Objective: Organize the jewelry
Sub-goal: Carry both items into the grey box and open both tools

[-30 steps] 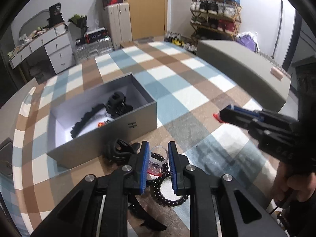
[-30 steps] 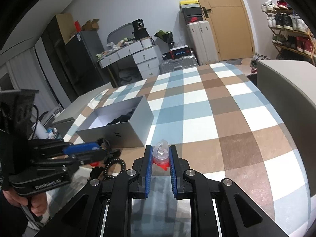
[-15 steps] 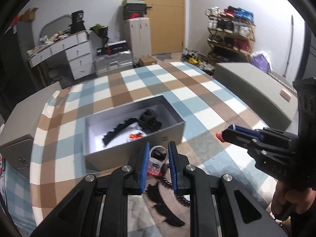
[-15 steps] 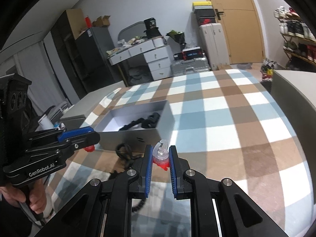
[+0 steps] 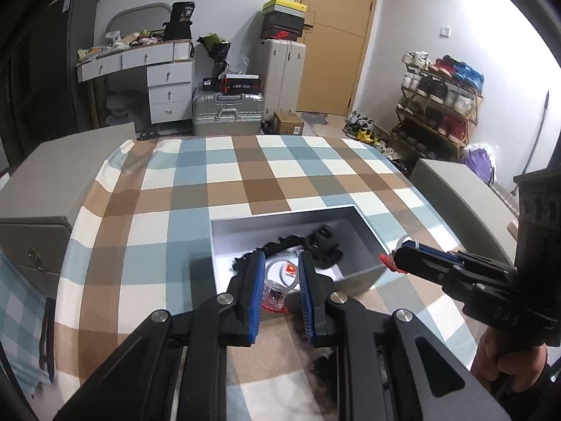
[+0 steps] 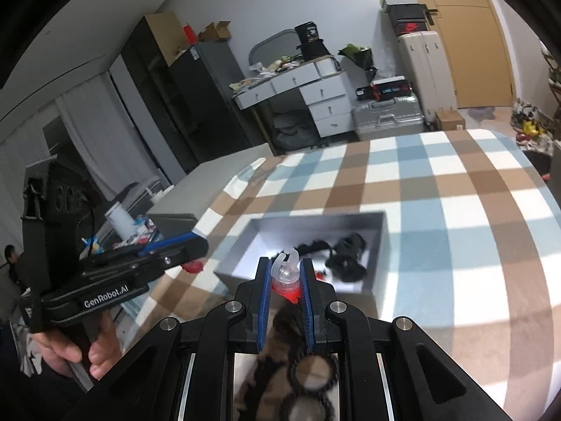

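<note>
A grey open box (image 5: pixel 364 273) (image 6: pixel 242 242) sits on the checked tablecloth and holds black hair clips (image 5: pixel 324 244) (image 6: pixel 345 251) and a small red piece. My left gripper (image 5: pixel 280 286) is shut on a clear ring piece with a red base (image 5: pixel 277 286), held above the box's near edge. My right gripper (image 6: pixel 285 280) is shut on a clear clip with a red base (image 6: pixel 285 273), held above the box; it shows at the right of the left wrist view (image 5: pixel 396 259). Black bead bracelets (image 6: pixel 308 372) lie on the cloth below the right gripper.
A grey bench (image 5: pixel 52 182) stands at the table's left edge and another grey box (image 5: pixel 466 200) at the right. Behind the table are a white desk (image 5: pixel 157 70), suitcases (image 5: pixel 228 112), a shoe rack (image 5: pixel 441 105) and a door.
Both grippers rose from the tabletop and moved over the grey box, each still holding its clear and red piece. The bracelets stayed on the cloth.
</note>
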`<action>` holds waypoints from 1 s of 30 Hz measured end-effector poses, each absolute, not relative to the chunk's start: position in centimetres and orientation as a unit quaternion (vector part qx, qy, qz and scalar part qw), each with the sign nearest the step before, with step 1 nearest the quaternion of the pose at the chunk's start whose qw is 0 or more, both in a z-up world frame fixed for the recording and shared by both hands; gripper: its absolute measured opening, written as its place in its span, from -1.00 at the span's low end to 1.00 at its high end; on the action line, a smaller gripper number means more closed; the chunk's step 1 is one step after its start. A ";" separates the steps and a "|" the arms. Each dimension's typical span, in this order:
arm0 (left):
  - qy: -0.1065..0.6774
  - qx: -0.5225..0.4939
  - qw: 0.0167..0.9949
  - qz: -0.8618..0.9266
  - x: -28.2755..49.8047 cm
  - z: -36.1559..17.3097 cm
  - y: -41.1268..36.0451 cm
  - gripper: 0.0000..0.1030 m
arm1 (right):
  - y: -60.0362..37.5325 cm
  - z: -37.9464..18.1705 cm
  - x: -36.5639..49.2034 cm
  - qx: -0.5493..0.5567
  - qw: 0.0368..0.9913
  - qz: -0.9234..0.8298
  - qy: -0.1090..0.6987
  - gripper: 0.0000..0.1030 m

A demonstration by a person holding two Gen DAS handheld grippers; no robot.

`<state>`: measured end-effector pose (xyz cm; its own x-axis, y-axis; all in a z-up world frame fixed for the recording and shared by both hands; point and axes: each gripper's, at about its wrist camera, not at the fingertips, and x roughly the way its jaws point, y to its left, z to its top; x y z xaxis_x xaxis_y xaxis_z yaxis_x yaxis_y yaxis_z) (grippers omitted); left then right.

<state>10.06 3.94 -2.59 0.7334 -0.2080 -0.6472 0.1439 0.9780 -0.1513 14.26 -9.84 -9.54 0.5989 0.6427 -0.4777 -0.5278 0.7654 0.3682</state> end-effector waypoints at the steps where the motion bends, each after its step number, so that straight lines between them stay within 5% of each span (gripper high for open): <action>1: 0.352 -0.046 0.930 -0.094 10.3 -2.7 4.1 -0.73 | -9.5 -9.5 14.6 0.093 0.888 0.331 0.304 -0.70; 30: 0.383 -0.104 0.903 -0.166 15.8 -5.6 5.0 -0.73 | -5.2 -12.1 22.0 0.061 0.870 0.346 0.345 -0.67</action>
